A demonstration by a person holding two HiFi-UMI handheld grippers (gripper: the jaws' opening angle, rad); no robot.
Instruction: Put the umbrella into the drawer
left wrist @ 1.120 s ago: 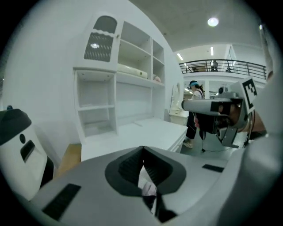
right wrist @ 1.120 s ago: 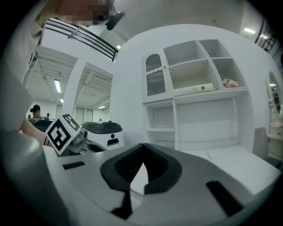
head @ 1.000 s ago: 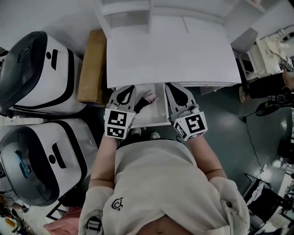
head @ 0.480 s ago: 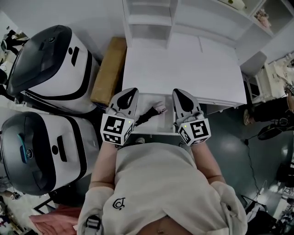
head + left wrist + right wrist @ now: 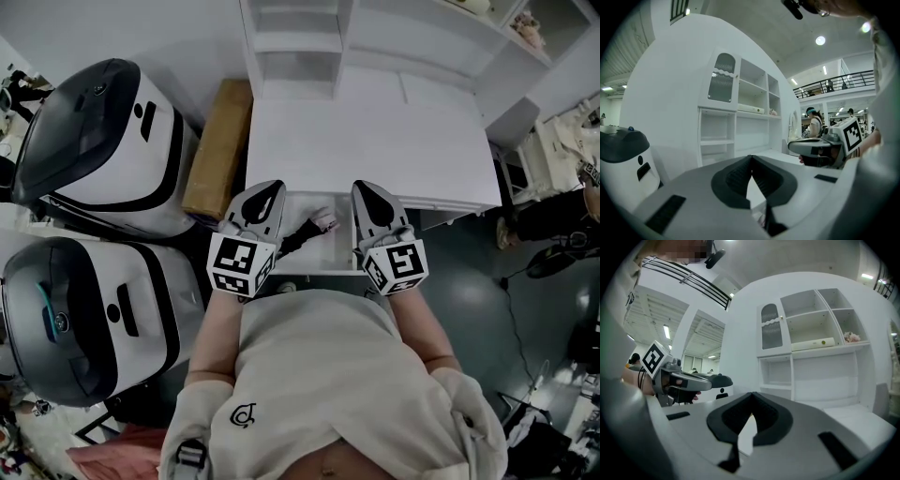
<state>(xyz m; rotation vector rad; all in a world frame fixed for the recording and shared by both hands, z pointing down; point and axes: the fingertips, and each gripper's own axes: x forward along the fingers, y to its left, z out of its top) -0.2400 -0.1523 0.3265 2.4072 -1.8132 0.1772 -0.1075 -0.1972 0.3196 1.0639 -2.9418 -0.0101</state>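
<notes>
The umbrella (image 5: 307, 230), dark and folded with a pink handle end, lies slantwise in the open white drawer (image 5: 326, 253) under the desk's front edge. My left gripper (image 5: 271, 187) hovers over the drawer's left side, just left of the umbrella, jaws shut and empty. My right gripper (image 5: 364, 187) hovers over the drawer's right side, also shut with nothing in it. In the left gripper view the pads (image 5: 751, 159) meet at the tip. The right gripper view shows the same (image 5: 751, 395). Each gripper sees the other beside it.
The white desk top (image 5: 375, 131) carries a white shelf unit (image 5: 300, 37) at its back. A brown cardboard box (image 5: 217, 150) leans at the desk's left. Two big white-and-black machines (image 5: 103, 141) (image 5: 84, 319) stand further left. Dark floor with cables lies to the right.
My left gripper has risen a little beside the umbrella, which stays lying in the drawer. The head view has shifted. The right gripper has kept its place.
</notes>
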